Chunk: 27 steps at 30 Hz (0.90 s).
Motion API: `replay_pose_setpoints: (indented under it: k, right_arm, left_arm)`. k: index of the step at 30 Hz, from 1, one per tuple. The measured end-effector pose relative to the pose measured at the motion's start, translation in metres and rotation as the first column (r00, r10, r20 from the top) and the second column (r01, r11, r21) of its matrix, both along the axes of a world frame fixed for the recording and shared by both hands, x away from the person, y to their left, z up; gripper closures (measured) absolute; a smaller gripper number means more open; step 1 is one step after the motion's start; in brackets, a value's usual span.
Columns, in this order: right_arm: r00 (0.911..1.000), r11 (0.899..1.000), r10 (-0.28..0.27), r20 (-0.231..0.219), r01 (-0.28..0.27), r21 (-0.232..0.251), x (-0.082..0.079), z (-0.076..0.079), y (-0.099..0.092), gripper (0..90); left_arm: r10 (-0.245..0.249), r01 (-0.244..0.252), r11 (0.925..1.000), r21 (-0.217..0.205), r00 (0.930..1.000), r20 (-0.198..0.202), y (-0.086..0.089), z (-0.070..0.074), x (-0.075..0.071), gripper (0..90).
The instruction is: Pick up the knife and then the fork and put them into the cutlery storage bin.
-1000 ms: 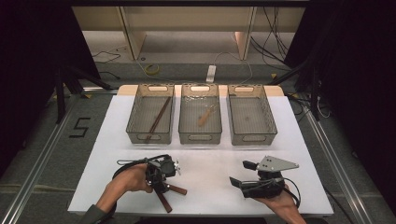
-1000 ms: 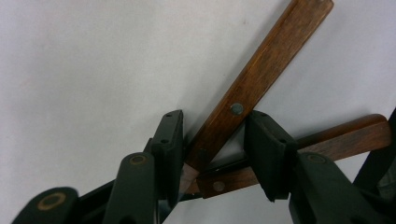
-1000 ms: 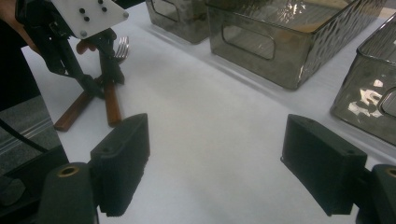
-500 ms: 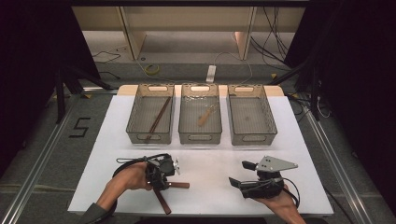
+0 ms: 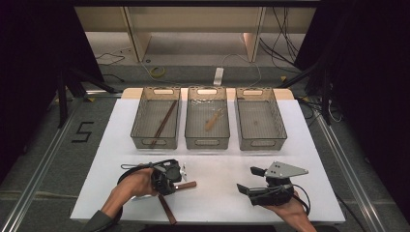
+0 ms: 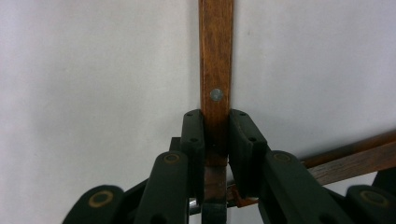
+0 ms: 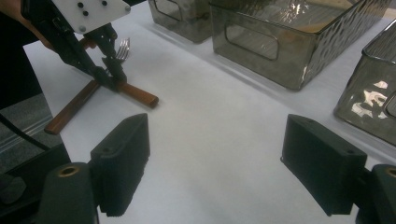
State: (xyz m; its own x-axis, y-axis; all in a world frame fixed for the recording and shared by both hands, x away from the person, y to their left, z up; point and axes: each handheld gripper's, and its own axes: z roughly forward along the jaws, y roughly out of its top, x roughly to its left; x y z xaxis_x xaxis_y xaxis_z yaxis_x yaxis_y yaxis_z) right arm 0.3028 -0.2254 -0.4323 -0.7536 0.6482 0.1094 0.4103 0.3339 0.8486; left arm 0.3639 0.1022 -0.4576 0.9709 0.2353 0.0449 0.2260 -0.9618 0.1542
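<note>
Two brown wooden handles lie crossed at the near left of the white table. One handle (image 5: 187, 184) (image 7: 138, 95) points right, the other (image 5: 167, 210) (image 7: 70, 111) runs toward the front edge. My left gripper (image 5: 175, 183) (image 6: 215, 122) (image 7: 114, 77) has just been closing, and its pads now press both sides of the riveted handle (image 6: 215, 70). Metal fork tines (image 5: 183, 170) (image 7: 122, 49) show beside it; I cannot tell which handle they belong to. My right gripper (image 5: 246, 179) (image 7: 224, 172) rests open at the near right with nothing between its jaws.
Three clear ribbed bins stand in a row at mid-table. The left bin (image 5: 140, 126) holds long dark sticks, the middle bin (image 5: 193, 129) (image 7: 280, 56) a light wooden utensil, and the right bin (image 5: 278, 126) looks bare. White tabletop lies between the two grippers.
The left gripper's jaws have narrowed onto the handle. That handle's right end has swung slightly, from slanting to lying level across the table. The right hand has not moved.
</note>
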Motion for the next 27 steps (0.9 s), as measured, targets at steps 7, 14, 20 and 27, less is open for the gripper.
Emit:
replay_pose_setpoints:
  k: [7, 14, 20, 27]
  right_arm:
    - [1.0000, 1.000, 0.000, -0.001, 0.000, 0.001, 0.000, 0.000, 0.000, 24.0]
    - [0.9999, 1.000, 0.012, 0.003, -0.012, -0.001, -0.001, 0.000, 0.002, 24.0]
    - [0.9985, 0.999, 0.049, 0.027, -0.048, -0.013, -0.006, 0.001, 0.012, 24.1]
    - [0.9878, 0.988, 0.139, 0.070, -0.134, -0.082, -0.015, 0.001, 0.038, 24.2]
  left_arm:
    - [0.085, -0.085, 0.9961, -0.023, 0.9962, -0.017, 0.000, 0.008, 0.003, 76.8]
    - [0.147, -0.148, 0.9881, -0.042, 0.9886, -0.035, 0.001, 0.015, 0.005, 76.8]
    - [0.152, -0.157, 0.9851, -0.070, 0.9859, -0.070, -0.005, 0.022, 0.002, 76.8]
    - [0.117, -0.124, 0.9904, -0.061, 0.9872, -0.109, -0.019, 0.026, -0.002, 76.7]
